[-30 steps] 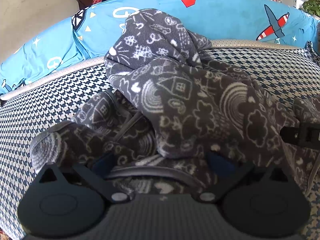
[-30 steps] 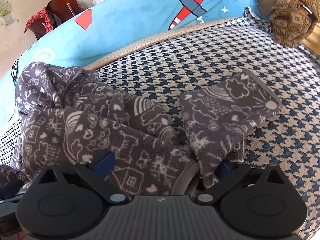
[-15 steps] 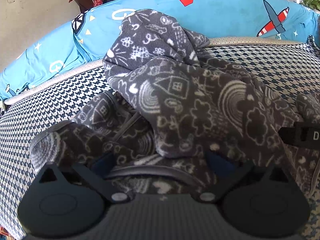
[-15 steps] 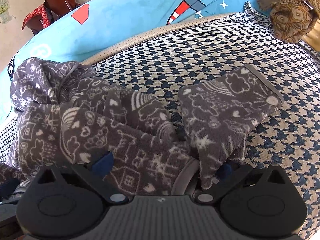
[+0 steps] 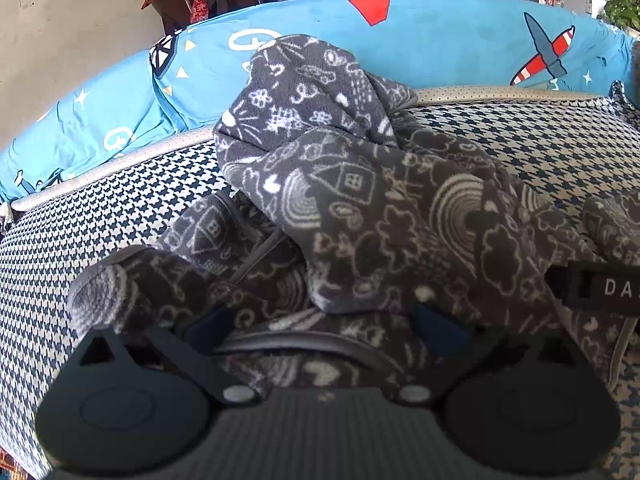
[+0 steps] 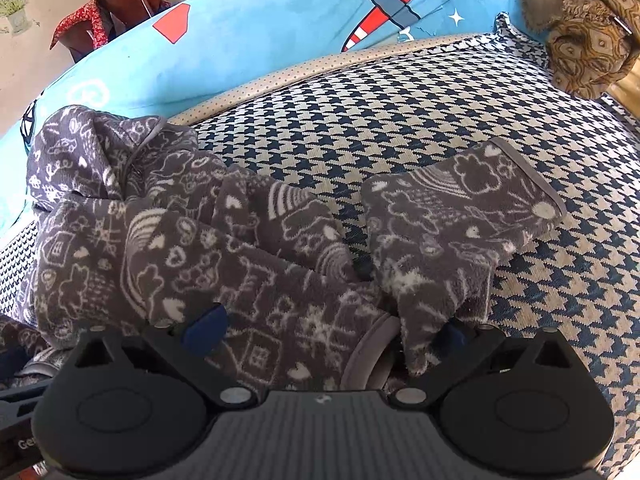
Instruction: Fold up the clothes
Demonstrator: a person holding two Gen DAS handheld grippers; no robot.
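- Fleece garment (image 5: 360, 208) lies bunched on the houndstooth bed (image 6: 400, 112), barely shifted over the last second.
- Left tool (image 5: 320, 328) and right tool (image 6: 324, 328) stay spread apart around its hem; folding hasn't advanced.

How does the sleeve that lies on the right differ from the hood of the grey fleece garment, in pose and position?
The sleeve lies nearly flat on the houndstooth cover, while the hood stands bunched up in folds. The sleeve points away to the right, apart from the blue airplane-print cushion; the hood sits at the far left, close against that cushion. The sleeve shows a plain grey cuff band at its end; the hood shows a thin grey edge trim. Both share the same white doodle pattern.
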